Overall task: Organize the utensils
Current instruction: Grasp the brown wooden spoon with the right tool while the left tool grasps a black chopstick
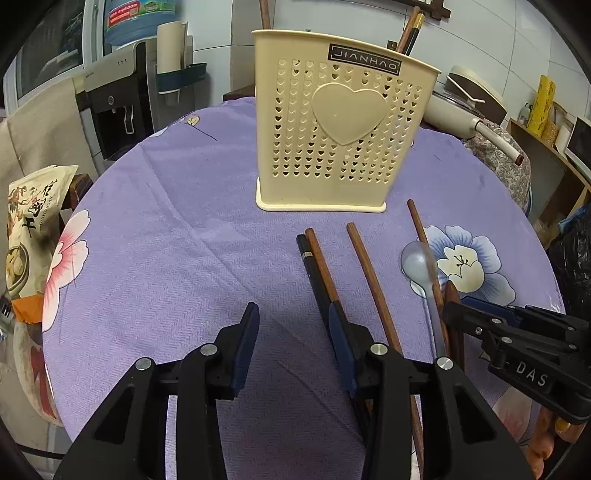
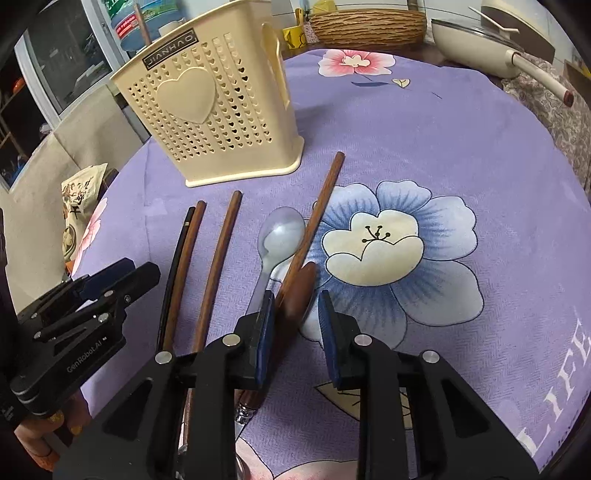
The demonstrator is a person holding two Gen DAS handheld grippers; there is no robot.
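A cream perforated utensil holder (image 1: 332, 133) stands on the purple tablecloth, with a few chopsticks (image 1: 408, 31) standing in it; it also shows in the right wrist view (image 2: 210, 107). In front of it lie a black chopstick (image 2: 173, 266), several brown chopsticks (image 2: 218, 266), a clear plastic spoon (image 2: 280, 236) and a dark wooden spoon (image 2: 297, 291). My left gripper (image 1: 293, 317) is open and empty, its right finger over the black chopstick (image 1: 314, 273). My right gripper (image 2: 295, 306) is open, its jaws on either side of the wooden spoon's bowl.
A round table with a purple flowered cloth (image 2: 424, 147). A cream pan with a long handle (image 2: 517, 44) and a woven basket (image 2: 365, 24) sit at the far edge. A printed bag (image 1: 29, 236) stands left of the table. A water dispenser (image 1: 118, 92) stands behind.
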